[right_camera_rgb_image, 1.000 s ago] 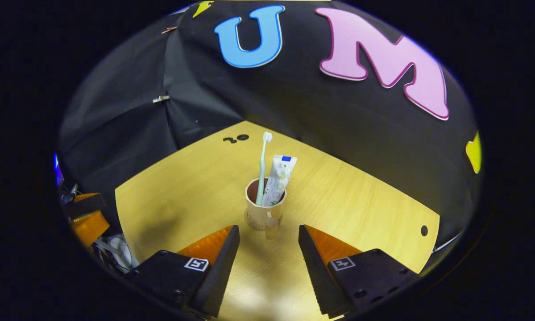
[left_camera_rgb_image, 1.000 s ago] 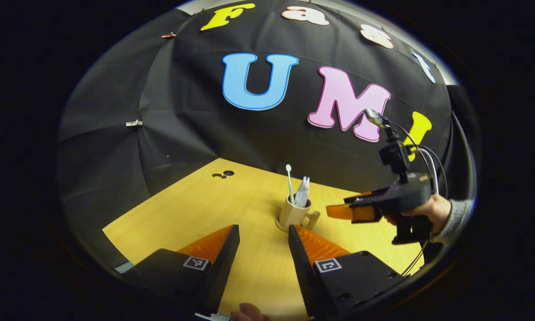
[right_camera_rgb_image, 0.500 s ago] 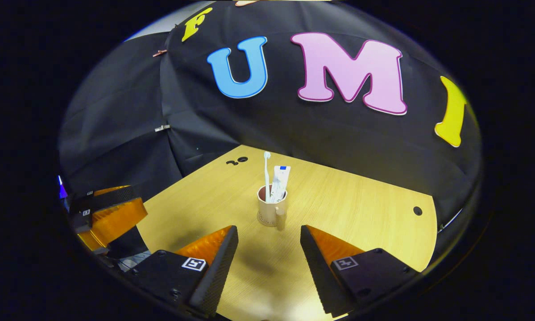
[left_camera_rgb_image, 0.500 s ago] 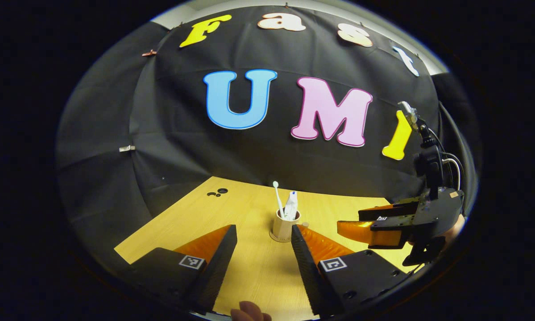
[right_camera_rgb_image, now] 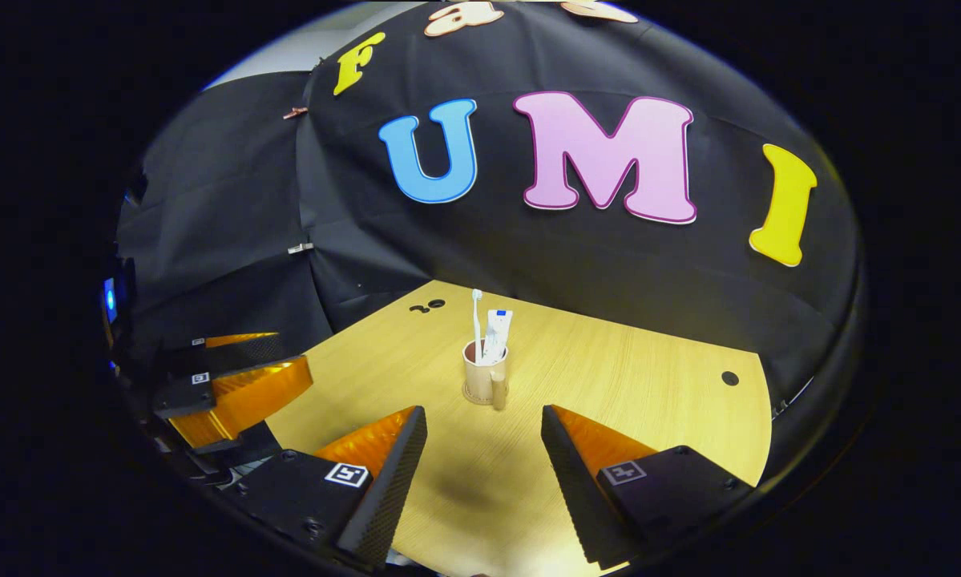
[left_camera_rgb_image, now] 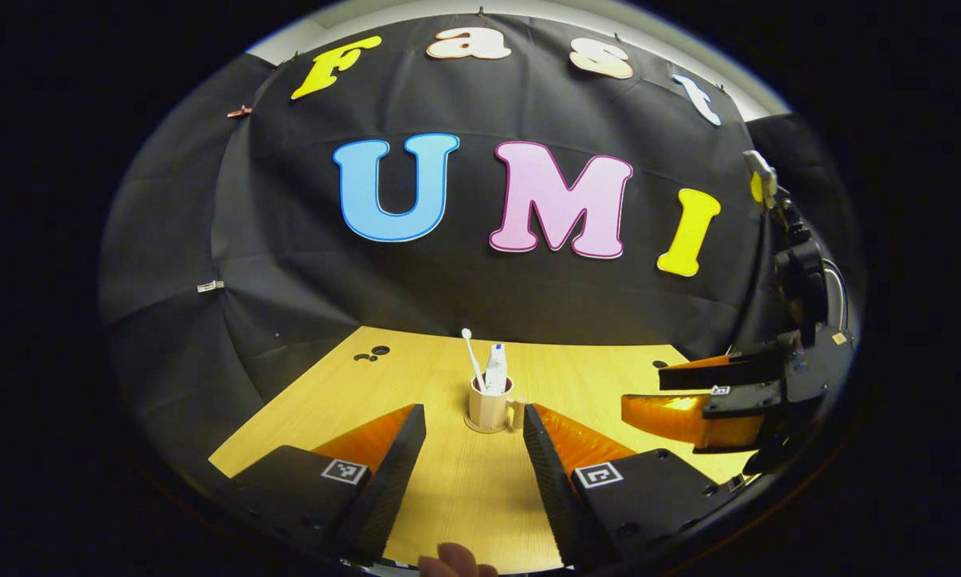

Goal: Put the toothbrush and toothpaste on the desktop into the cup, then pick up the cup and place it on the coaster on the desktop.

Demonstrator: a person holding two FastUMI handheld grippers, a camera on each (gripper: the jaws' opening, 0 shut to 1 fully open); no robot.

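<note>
A beige cup (left_camera_rgb_image: 490, 409) stands upright on a round coaster (left_camera_rgb_image: 488, 427) mid-table, with a white toothbrush (left_camera_rgb_image: 472, 361) and a toothpaste tube (left_camera_rgb_image: 496, 370) sticking out of it. My left gripper (left_camera_rgb_image: 472, 409) is open, well short of the cup, nothing between its fingers. The right gripper (left_camera_rgb_image: 644, 390) hovers open at the right. In the right gripper view the cup (right_camera_rgb_image: 482, 382), handle towards me, holds the toothbrush (right_camera_rgb_image: 476, 316) and toothpaste (right_camera_rgb_image: 496, 332). My right gripper (right_camera_rgb_image: 482, 413) is open and empty. The left gripper (right_camera_rgb_image: 292, 359) hangs open at the left edge.
The wooden table (right_camera_rgb_image: 632, 385) has small dark holes at the far left (right_camera_rgb_image: 428, 305) and at the right (right_camera_rgb_image: 730, 377). Black cloth walls close the booth behind and at the left. A fingertip (left_camera_rgb_image: 452, 557) shows at the bottom edge of the left gripper view.
Both grippers have drawn back from the cup, which looks smaller and farther in each view. The cup and its contents have stayed put on the coaster.
</note>
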